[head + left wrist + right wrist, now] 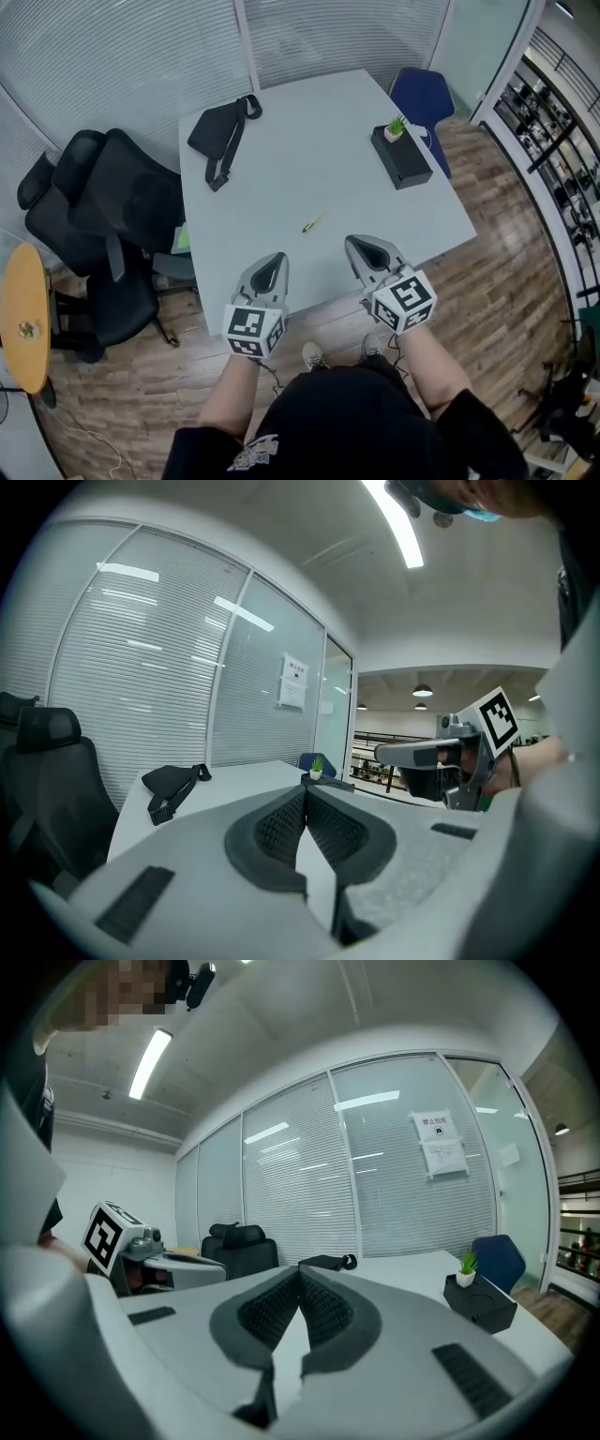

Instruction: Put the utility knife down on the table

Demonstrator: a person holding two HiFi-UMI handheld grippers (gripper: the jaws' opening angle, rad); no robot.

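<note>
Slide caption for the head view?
Utility knife lies on the table; left gripper and right gripper hover shut, empty.

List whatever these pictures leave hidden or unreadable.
- Knife: head view, too small to tell whether the blade is out; neither gripper view shows it.
- Notice on the glass: right gripper view, print too small to read.
- Blue chair: head view, partly behind the table.
- Bag: contents unseen in any view.
</note>
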